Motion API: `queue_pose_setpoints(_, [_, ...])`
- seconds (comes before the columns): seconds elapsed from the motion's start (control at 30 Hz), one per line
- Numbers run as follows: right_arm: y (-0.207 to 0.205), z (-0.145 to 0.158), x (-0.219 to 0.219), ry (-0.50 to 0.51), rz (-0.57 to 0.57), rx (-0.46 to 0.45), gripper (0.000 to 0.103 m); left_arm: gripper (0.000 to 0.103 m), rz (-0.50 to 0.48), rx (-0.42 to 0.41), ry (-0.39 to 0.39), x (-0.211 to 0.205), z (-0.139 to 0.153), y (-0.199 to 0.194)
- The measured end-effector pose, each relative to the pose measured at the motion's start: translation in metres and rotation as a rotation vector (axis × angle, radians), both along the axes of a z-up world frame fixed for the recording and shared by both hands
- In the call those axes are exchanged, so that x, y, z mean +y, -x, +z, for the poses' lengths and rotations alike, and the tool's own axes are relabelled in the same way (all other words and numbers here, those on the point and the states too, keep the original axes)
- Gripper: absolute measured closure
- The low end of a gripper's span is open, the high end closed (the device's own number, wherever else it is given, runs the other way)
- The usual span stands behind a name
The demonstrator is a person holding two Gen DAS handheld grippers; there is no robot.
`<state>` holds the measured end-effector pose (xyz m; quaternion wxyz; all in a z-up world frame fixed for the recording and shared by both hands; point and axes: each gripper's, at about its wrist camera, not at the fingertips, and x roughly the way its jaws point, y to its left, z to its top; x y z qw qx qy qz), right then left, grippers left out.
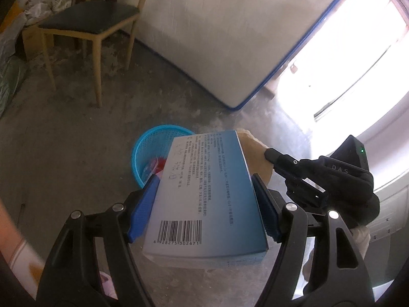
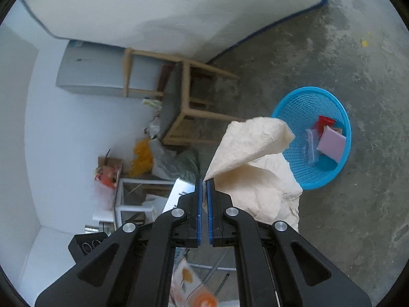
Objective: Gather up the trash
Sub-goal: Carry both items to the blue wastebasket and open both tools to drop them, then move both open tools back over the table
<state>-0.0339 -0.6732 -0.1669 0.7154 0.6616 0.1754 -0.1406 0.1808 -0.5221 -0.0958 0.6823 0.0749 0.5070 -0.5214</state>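
Nearest the left wrist camera, the left hand-held gripper point(image 1: 204, 204) holds one blue box point(image 1: 204, 194), its wide-set blue pads pressed on the box's two long sides, barcode face up. Beyond the box's far right edge, the right hand-held gripper point(image 1: 271, 154) shows as a black body against cream paper point(image 1: 255, 153). From the right wrist camera, the right hand-held gripper point(image 2: 204, 181) has its jaws nearly together, pinching one edge of the crumpled paper point(image 2: 258, 163), which billows up and to the right. Bare grey concrete floor point(image 2: 358, 64) fills the room's open area; one white mattress with blue piping point(image 1: 217, 38) leans against the wall, with one wooden chair point(image 1: 89, 23) beside it and a heap of bags and cartons point(image 2: 143, 158) in the corner. One blue mesh basket point(image 2: 288, 107) stands on the floor, holding a pink pad point(image 2: 332, 144), a red packet point(image 2: 326, 121) and a clear bag point(image 2: 311, 145).
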Motion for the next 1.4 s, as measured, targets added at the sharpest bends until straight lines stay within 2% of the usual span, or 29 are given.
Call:
queue_pose_setpoints(0.1, [-0.024,-0.03,-0.026,-0.032,-0.005,0.007,0.098,0.032,-0.001,0.031,-0.009,-0.033,-0.024,-0.011])
queue_pose_setpoints(0.13, [-0.028,-0.038,-0.032,-0.042,-0.015,0.026,0.094,0.024,0.014,0.045,-0.009,-0.045,-0.032,-0.016])
queue_pose_setpoints(0.17, [-0.031,-0.047,-0.038,-0.046,-0.021,0.044,0.092,0.022,0.028,0.05,-0.01,-0.052,-0.039,-0.02])
queue_pose_setpoints(0.2, [-0.037,-0.055,-0.044,-0.04,-0.012,0.066,0.077,0.022,0.037,0.048,-0.015,-0.058,-0.044,-0.023])
queue_pose_setpoints(0.23, [-0.043,-0.064,-0.049,-0.027,0.002,0.103,0.068,0.022,0.04,0.045,-0.023,-0.059,-0.047,-0.025])
queue_pose_setpoints(0.3, [-0.045,-0.081,-0.056,-0.013,-0.006,0.204,0.067,0.022,0.052,0.049,-0.04,-0.06,-0.051,-0.028])
queue_pose_setpoints(0.43, [-0.043,-0.095,-0.06,-0.011,0.0,0.24,0.066,0.022,0.07,0.054,0.018,-0.038,-0.034,-0.028])
queue_pose_setpoints(0.6, [-0.031,-0.094,-0.056,0.016,-0.012,0.255,0.066,0.022,0.068,0.047,0.109,-0.008,0.002,-0.02])
queue_pose_setpoints(0.63, [-0.027,-0.09,-0.055,0.026,-0.012,0.252,0.066,0.022,0.063,0.039,0.146,0.004,0.015,-0.017])
queue_pose_setpoints(0.8, [-0.01,-0.06,-0.038,0.1,0.007,0.242,0.066,0.022,0.038,-0.042,0.22,0.056,0.062,0.006])
queue_pose_setpoints(0.9, [0.004,-0.031,-0.018,0.17,0.041,0.208,0.066,0.022,0.089,-0.076,0.254,0.108,0.092,0.02])
queue_pose_setpoints(1.0, [0.018,-0.004,0.008,0.214,0.101,0.15,0.066,0.022,0.12,-0.102,0.279,0.151,0.107,0.035])
queue_pose_setpoints(1.13, [0.032,0.041,0.055,0.3,0.225,0.087,0.061,0.022,0.144,-0.212,0.281,0.217,0.116,0.06])
queue_pose_setpoints(1.3, [0.026,0.09,0.102,0.392,0.367,0.035,0.055,0.022,0.258,-0.353,0.256,0.296,0.121,0.075])
queue_pose_setpoints(1.4, [0.011,0.112,0.125,0.424,0.437,0.004,0.051,0.022,0.357,-0.452,0.212,0.347,0.116,0.08])
